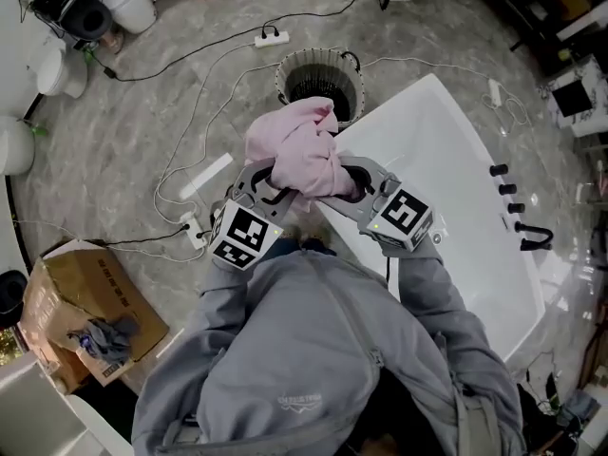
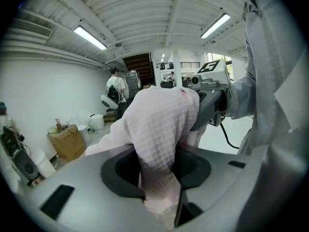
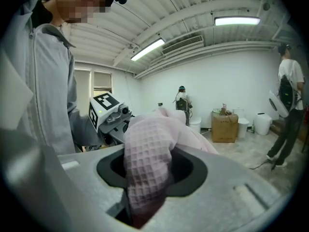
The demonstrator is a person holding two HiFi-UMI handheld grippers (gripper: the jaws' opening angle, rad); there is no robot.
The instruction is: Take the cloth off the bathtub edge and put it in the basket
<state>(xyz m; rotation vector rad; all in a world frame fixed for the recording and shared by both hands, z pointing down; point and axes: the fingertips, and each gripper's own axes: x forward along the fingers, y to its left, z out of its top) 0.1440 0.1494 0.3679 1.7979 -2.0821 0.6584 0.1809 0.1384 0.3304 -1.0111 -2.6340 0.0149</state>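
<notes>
A pink waffle-weave cloth [image 1: 302, 150] hangs bunched in the air between both grippers, just in front of the white bathtub [image 1: 456, 179]. My left gripper [image 1: 275, 190] is shut on the cloth [image 2: 161, 129] from the left; its jaws pinch a fold. From the right, my right gripper [image 1: 350, 186] is also shut on the cloth [image 3: 147, 163]. The two grippers face each other, close together. A round slatted basket [image 1: 320, 82] stands on the floor beyond the cloth, beside the tub's far corner; its inside looks dark.
Cables and a power strip [image 1: 271, 37] lie on the marble floor round the basket. A cardboard box [image 1: 81, 316] with grey rags sits at the left. Black taps [image 1: 513, 207] stand on the tub's right rim. A person with a backpack [image 3: 288, 110] stands in the room.
</notes>
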